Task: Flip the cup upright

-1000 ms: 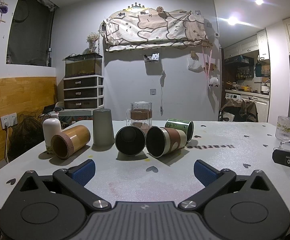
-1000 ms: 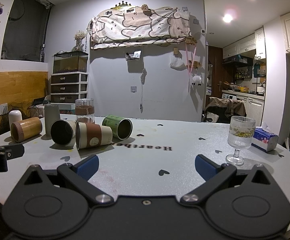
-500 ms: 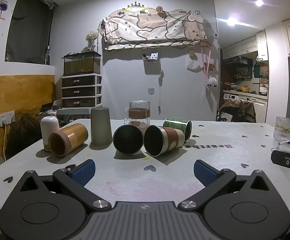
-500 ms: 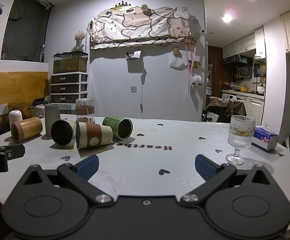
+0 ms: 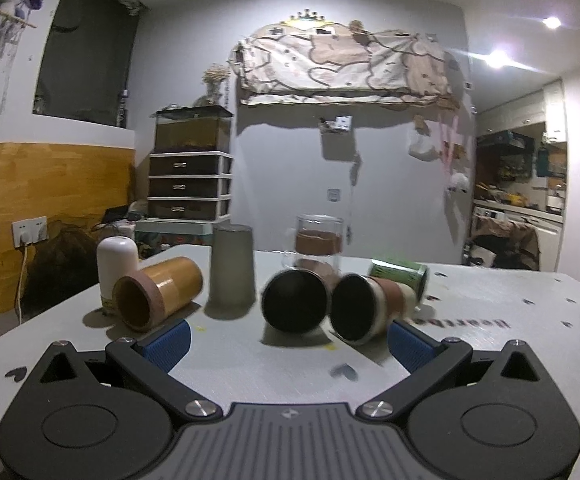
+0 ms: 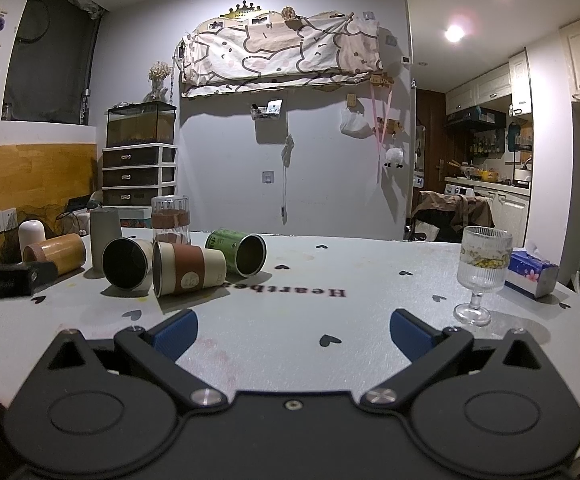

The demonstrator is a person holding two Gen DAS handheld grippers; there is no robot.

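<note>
Several cups lie on their sides on the white table (image 5: 273, 368). A bamboo cup (image 5: 157, 296), a dark steel cup (image 5: 296, 300), a cream cup with a brown sleeve (image 5: 370, 306) and a green cup (image 5: 400, 274) all face me. My left gripper (image 5: 288, 342) is open and empty, just in front of the dark cup. My right gripper (image 6: 294, 330) is open and empty, farther back. From it the cream cup (image 6: 187, 268), dark cup (image 6: 125, 264) and green cup (image 6: 237, 252) lie ahead to the left.
A grey tumbler (image 5: 231, 270) stands upside down, with a glass cup with a brown band (image 5: 318, 240) and a white bottle (image 5: 115, 268) behind. A stemmed glass (image 6: 480, 276) and a tissue pack (image 6: 532, 274) stand at the right. The left gripper's body (image 6: 5, 280) shows at the left edge.
My left gripper has moved forward toward the lying cups, which look larger and nearer now. My right gripper has hardly moved. Both stay open.
</note>
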